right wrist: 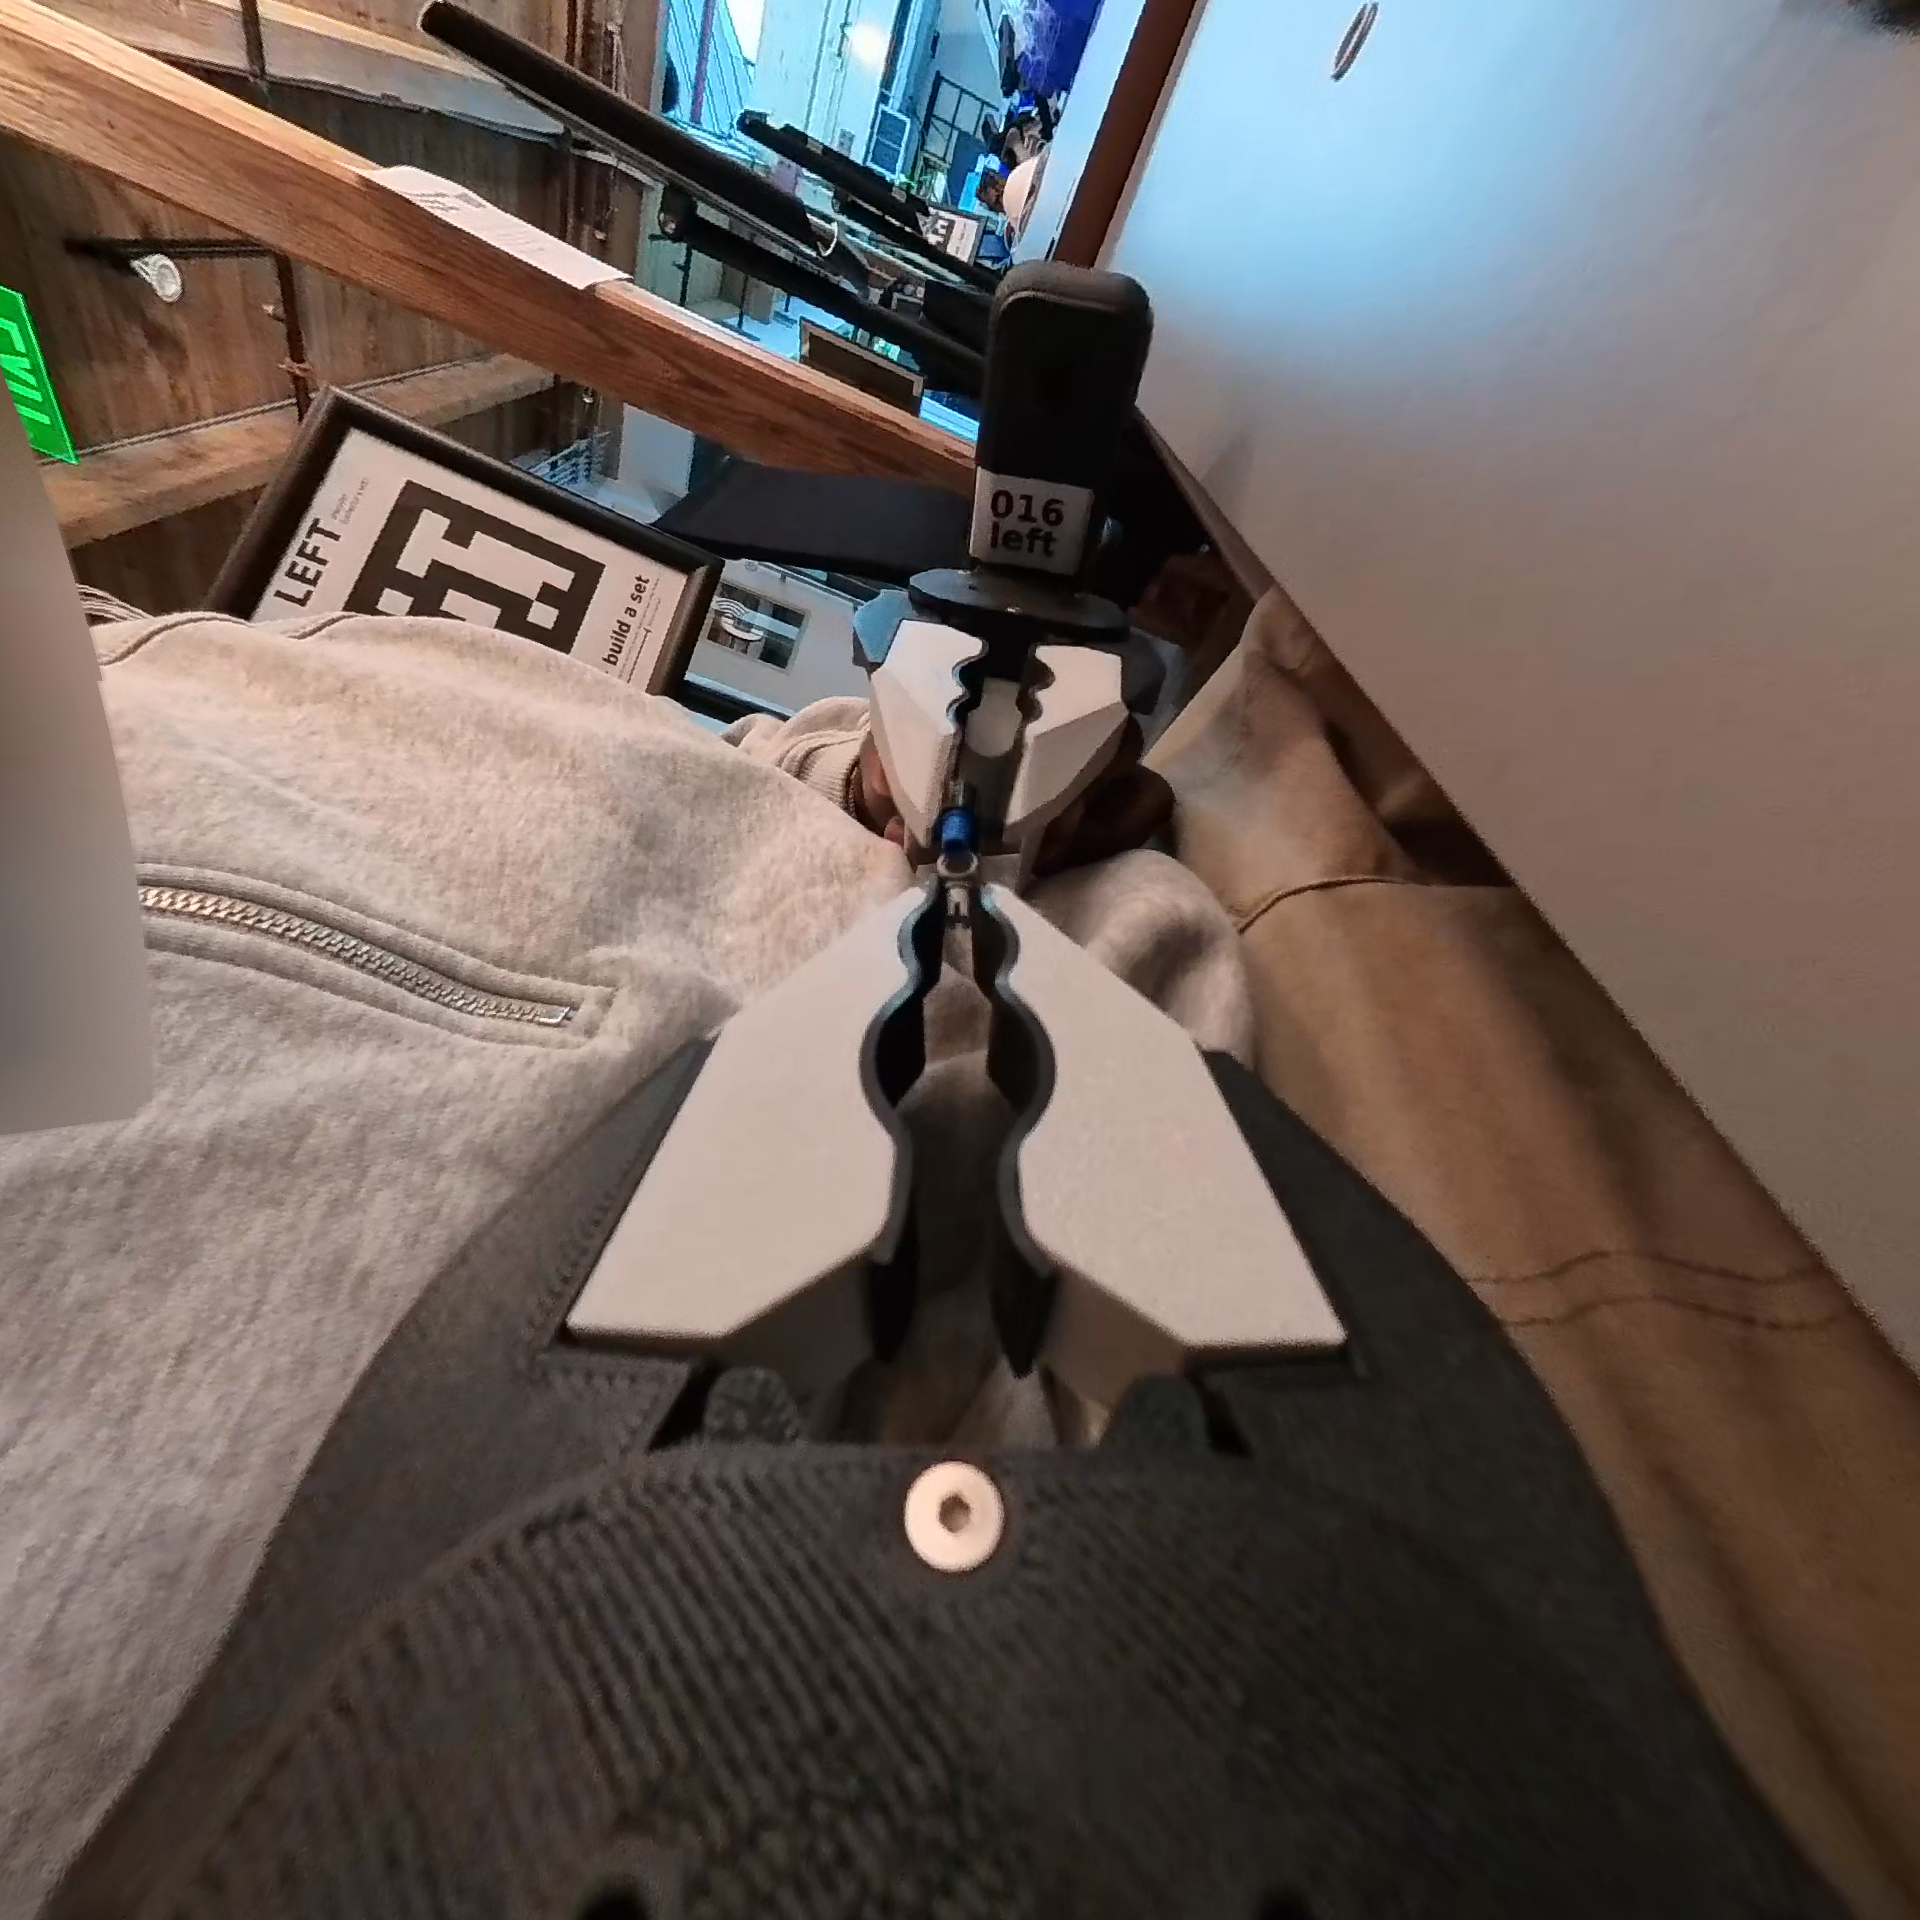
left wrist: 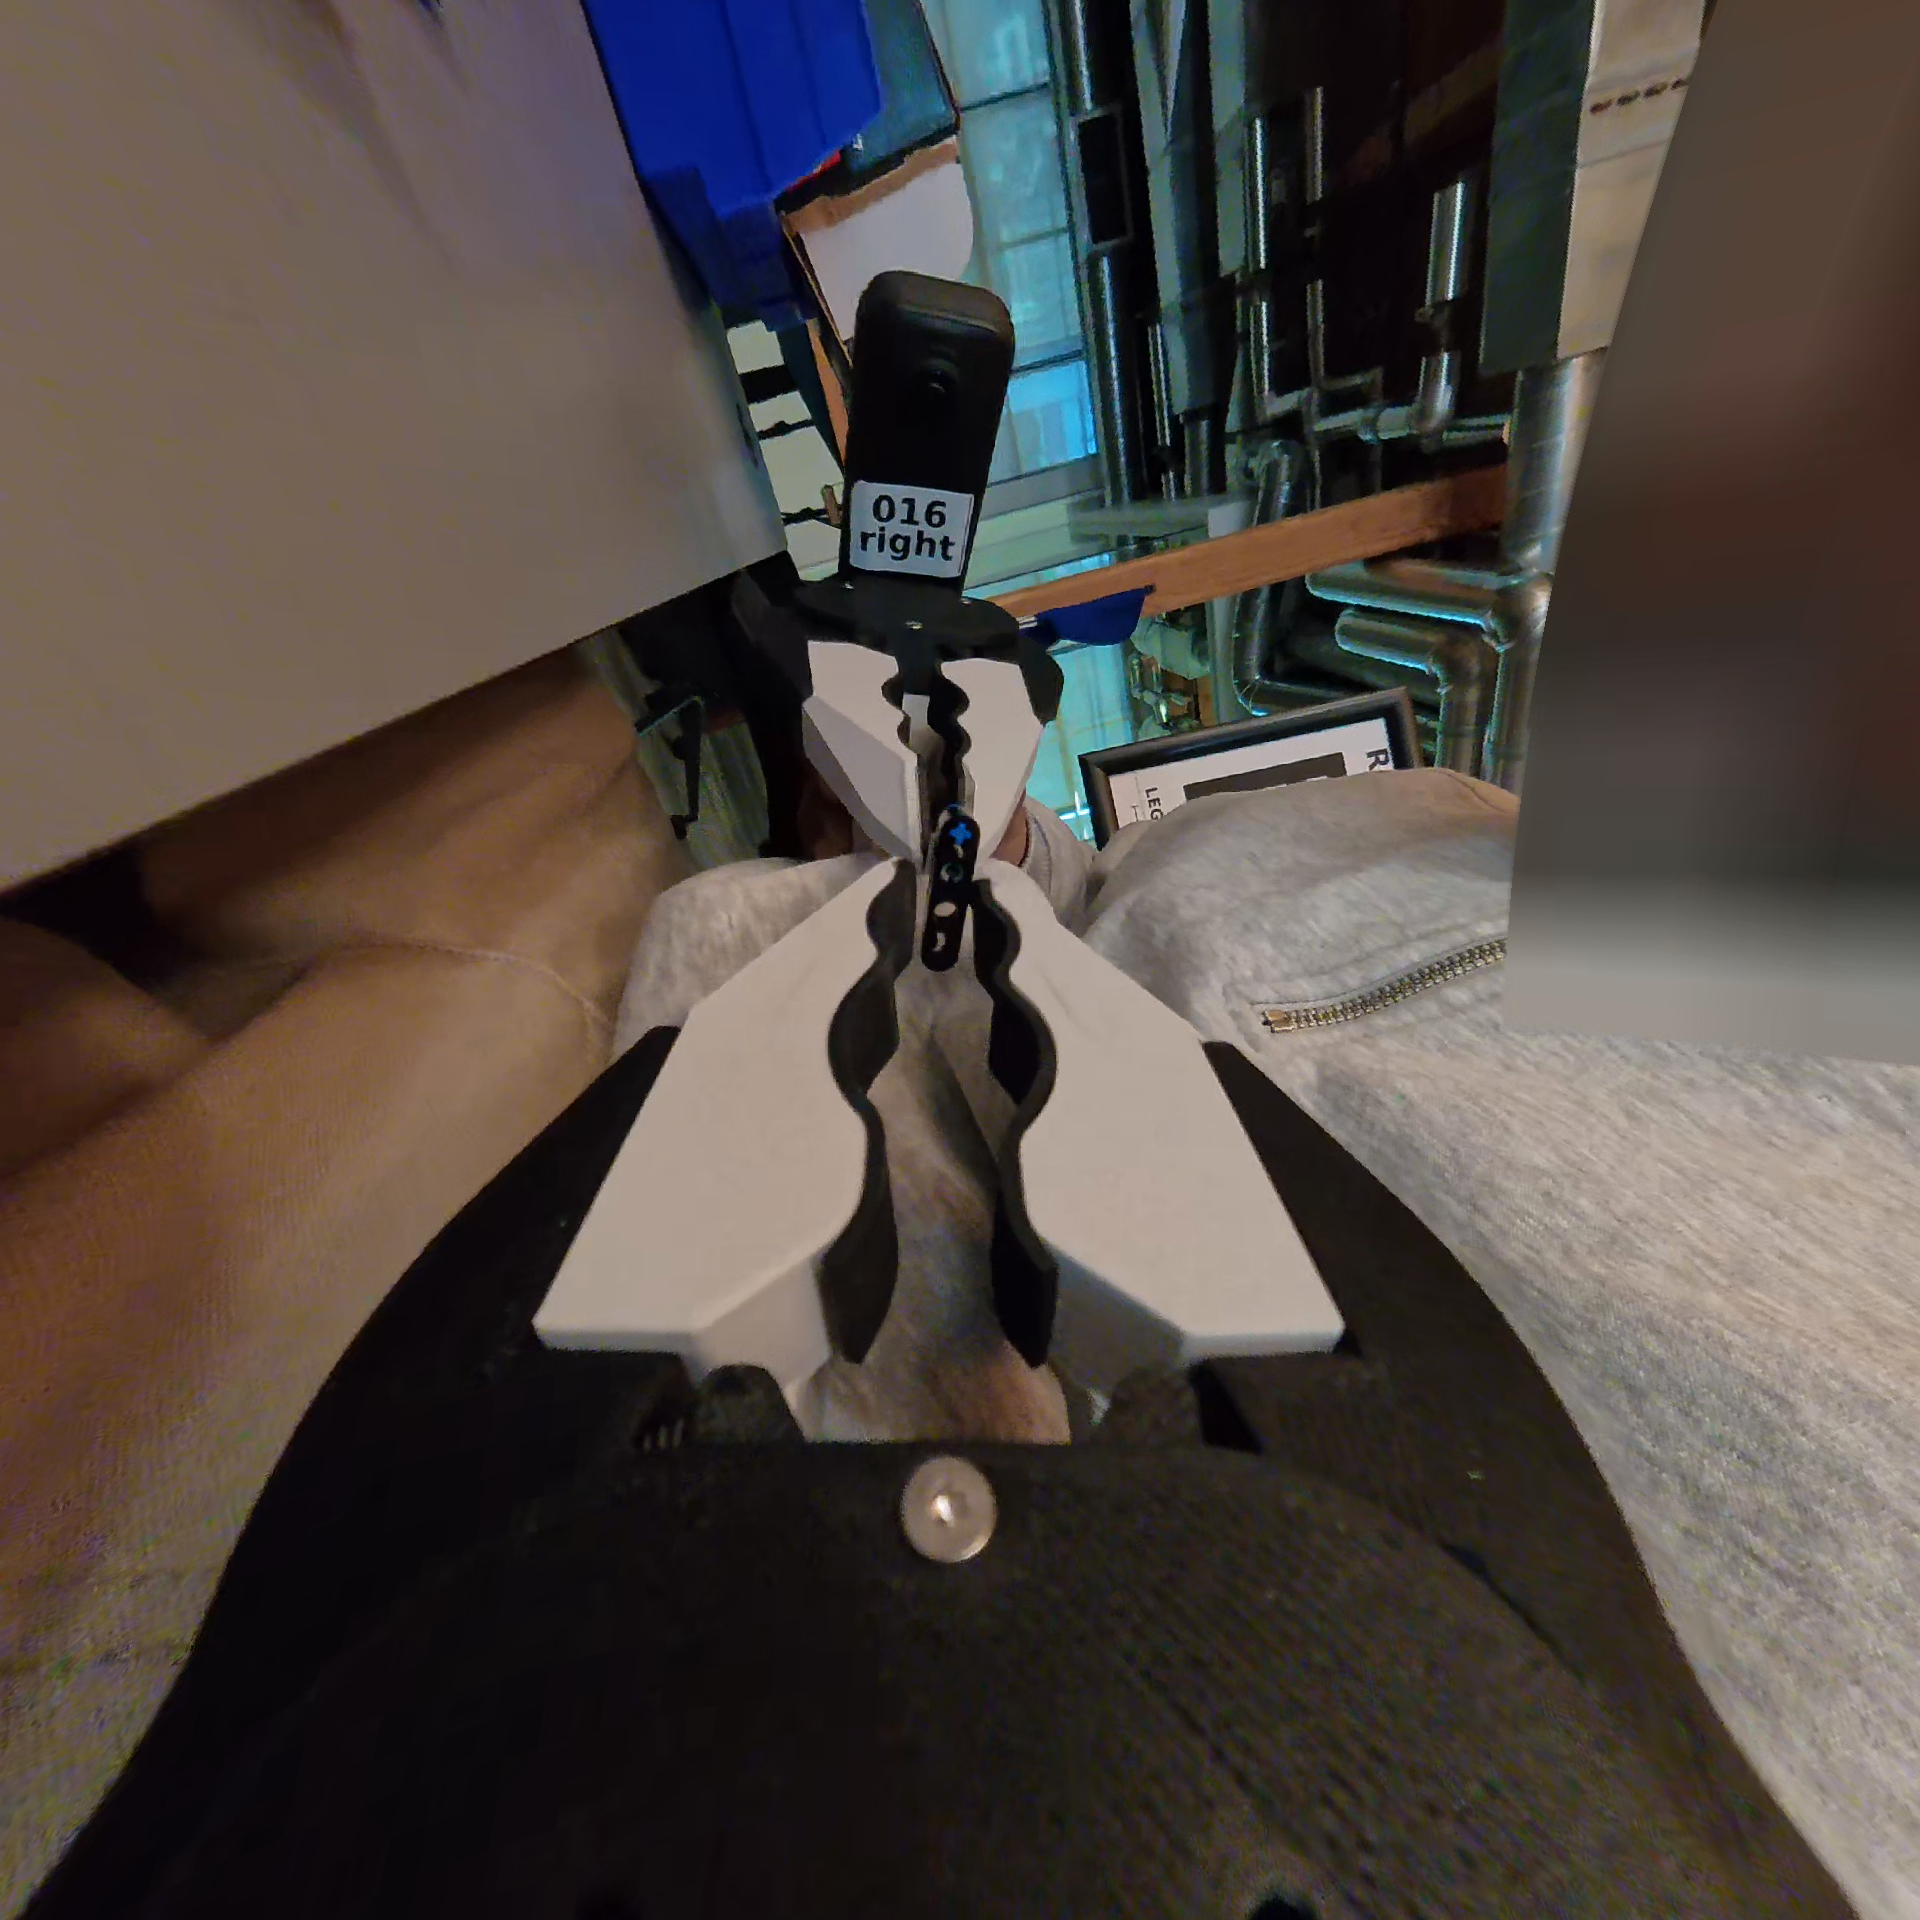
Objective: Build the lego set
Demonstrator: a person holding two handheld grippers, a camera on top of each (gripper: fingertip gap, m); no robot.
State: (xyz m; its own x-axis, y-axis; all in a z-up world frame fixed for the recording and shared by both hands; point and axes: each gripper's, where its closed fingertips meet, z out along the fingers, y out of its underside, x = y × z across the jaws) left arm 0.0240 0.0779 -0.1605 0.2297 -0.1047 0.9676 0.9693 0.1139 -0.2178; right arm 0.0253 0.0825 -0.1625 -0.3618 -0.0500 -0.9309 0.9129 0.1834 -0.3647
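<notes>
While tongs [left wrist: 940, 883] meet, grey sweatshirt [left wrist: 1455, 1143] behind — table edge [left wrist: 364, 416] close.

Grey zip hoodie [right wrist: 395, 852] w/ tan trousers [left wrist: 312, 1091] below, framed sign [right wrist: 468, 561] behind, pale tabletop [left wrist: 312, 364] alongside.

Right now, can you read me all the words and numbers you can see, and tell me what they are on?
I won't read writing aloud; here is what bears it:
White sticker on the right tool's camera.
White sticker on the left tool's camera.
Black-framed white sign behind the grey sweatshirt.
Green sign at the left edge, cut off.
Paper slip on the wooden beam: too small.
</notes>
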